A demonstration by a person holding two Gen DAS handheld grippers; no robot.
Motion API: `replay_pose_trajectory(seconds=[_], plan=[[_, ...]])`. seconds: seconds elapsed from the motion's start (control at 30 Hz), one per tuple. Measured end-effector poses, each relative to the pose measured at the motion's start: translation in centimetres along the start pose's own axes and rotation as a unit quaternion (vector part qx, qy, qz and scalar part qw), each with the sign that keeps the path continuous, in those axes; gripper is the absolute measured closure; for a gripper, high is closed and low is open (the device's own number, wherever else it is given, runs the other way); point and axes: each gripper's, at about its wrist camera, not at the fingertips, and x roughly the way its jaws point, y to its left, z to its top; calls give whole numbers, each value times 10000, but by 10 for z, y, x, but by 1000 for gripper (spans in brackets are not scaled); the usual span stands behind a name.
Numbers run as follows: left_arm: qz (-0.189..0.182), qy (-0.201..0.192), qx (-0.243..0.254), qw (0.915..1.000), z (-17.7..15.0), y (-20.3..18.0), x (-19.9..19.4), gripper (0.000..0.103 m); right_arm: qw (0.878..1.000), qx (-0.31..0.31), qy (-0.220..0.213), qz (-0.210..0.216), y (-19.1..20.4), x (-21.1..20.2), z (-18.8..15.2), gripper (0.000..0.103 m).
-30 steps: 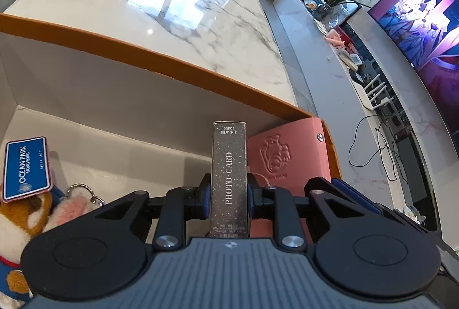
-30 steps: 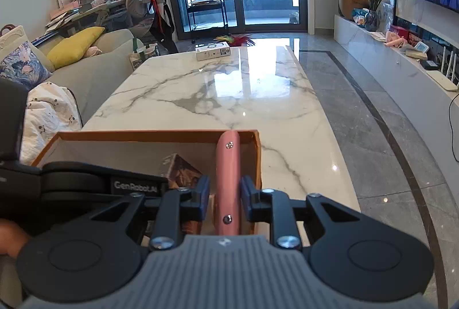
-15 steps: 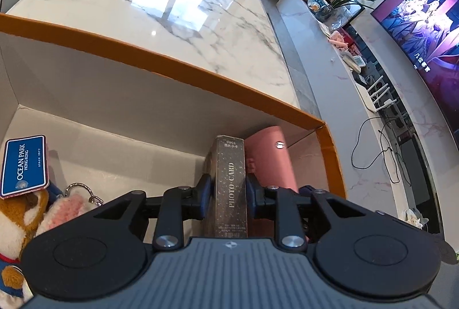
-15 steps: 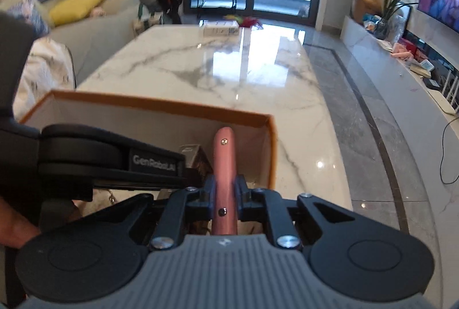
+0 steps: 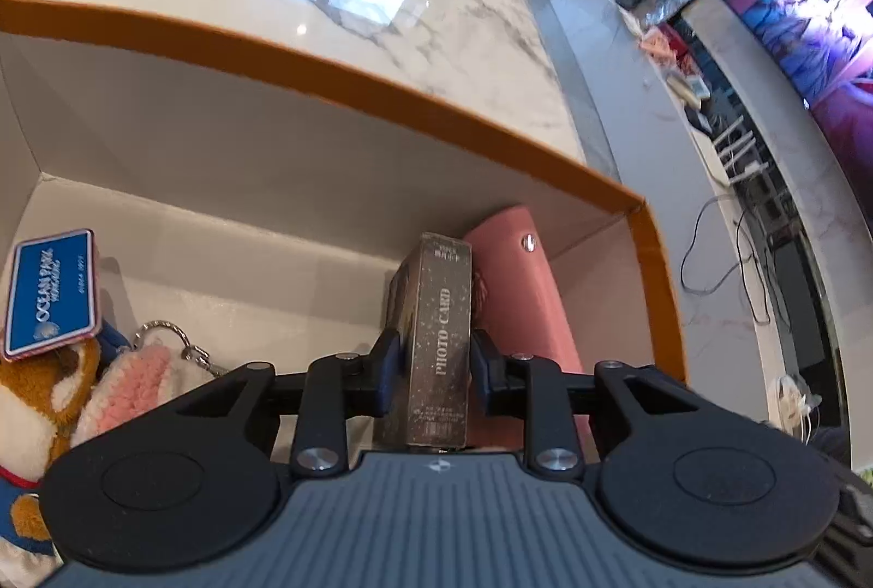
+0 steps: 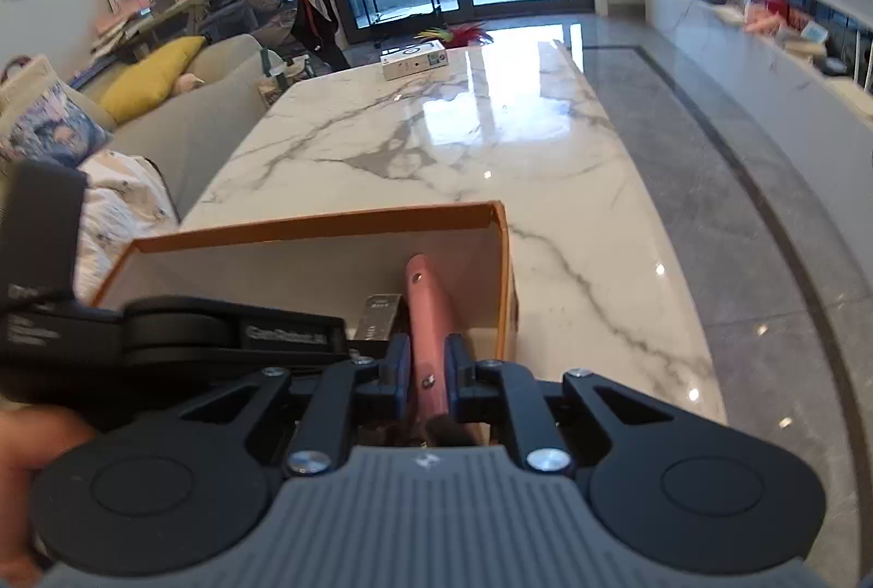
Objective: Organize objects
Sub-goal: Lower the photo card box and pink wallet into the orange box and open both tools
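My left gripper is shut on a dark speckled photo-card box, held upright inside an orange-rimmed cardboard box near its right end. My right gripper is shut on a pink wallet, standing on edge just right of the card box; the wallet also shows in the left wrist view. The card box's top shows in the right wrist view. The left gripper's body crosses that view at the left.
A plush toy with a blue Ocean Park tag and a key ring lies at the box's left end. The box sits on a marble table; a white carton lies at its far end. A sofa stands to the left.
Both grippers have lowered their objects deeper into the box. The pink wallet has turned from face-on to edge-on beside the card box.
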Motion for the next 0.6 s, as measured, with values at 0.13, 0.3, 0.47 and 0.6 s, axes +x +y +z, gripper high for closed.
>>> replay_pose_trajectory(seconds=[0.13, 0.3, 0.47, 0.6], plan=[[-224, 35, -3, 9997, -1, 0, 3, 72, 10000, -31, -62, -53, -1, -10, -2, 88], [-448, 66, -91, 9989, 1, 3, 7, 72, 10000, 54, -48, -53, -4, -11, -9, 92], [-721, -4, -196, 9972, 1, 8, 2, 66, 9999, 168, -29, -27, -5, -17, -12, 92], [-839, -152, -228, 9961, 0, 10, -10, 52, 9998, 192, -63, -9, -4, -24, -15, 89]])
